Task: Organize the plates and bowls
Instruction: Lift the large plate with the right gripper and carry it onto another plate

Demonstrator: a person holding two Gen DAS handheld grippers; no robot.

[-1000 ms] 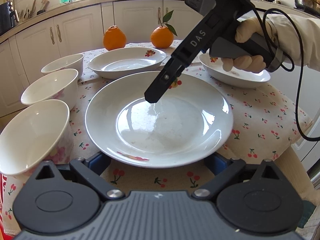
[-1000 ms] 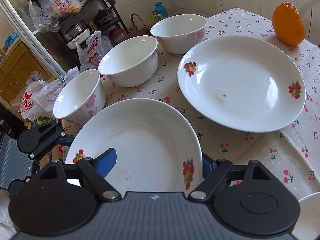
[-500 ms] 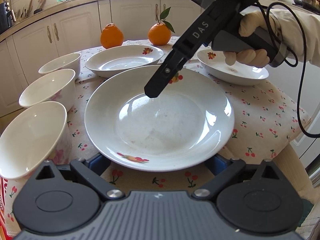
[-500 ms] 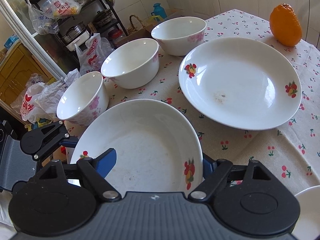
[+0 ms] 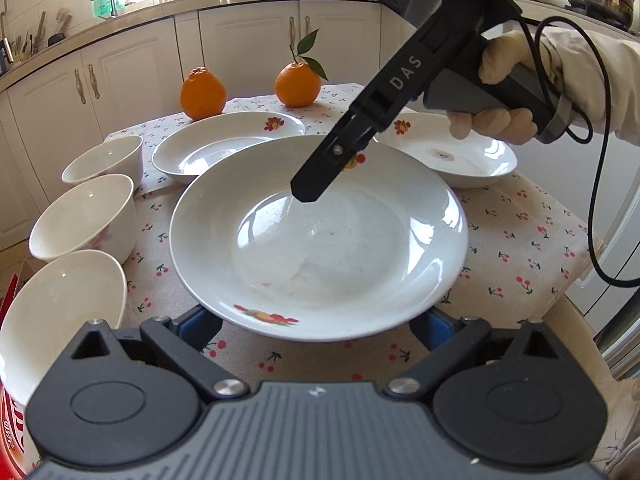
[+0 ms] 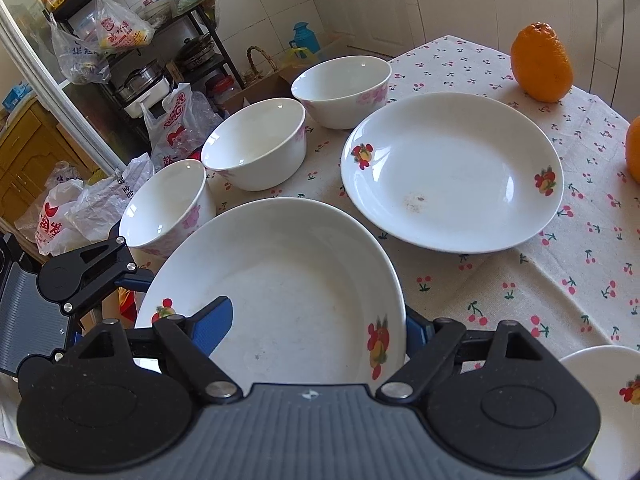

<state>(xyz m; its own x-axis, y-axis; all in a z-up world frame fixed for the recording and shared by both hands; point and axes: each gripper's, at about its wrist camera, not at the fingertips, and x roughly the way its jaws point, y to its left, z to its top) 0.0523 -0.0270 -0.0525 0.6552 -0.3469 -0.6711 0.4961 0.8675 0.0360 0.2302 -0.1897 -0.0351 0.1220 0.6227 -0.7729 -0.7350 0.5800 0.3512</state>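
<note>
A large white plate [image 5: 320,248] with fruit prints hangs just above the cherry-print tablecloth [image 5: 520,240]. My right gripper [image 6: 316,324] is shut on its rim, the left finger [image 6: 216,320] lying inside the plate [image 6: 288,272] and the other outside under the rim. In the left wrist view its upper finger [image 5: 320,176] reaches down into the plate from the far side. My left gripper [image 5: 316,326] stands wide open below the near rim, fingertips hidden underneath. Whether they touch the plate is hidden. Three white bowls [image 5: 80,216] stand in a row on the left.
Two more plates lie on the table, one at the back [image 5: 224,148] and one on the right [image 5: 448,156]. Two oranges [image 5: 202,94] sit at the far edge. A gloved hand [image 5: 500,92] and cable come in from the right. White cabinets stand behind.
The plate and both grippers have risen a little together. The table, bowls and other plates have sunk slightly in both views. Neither gripper's jaws have changed.
</note>
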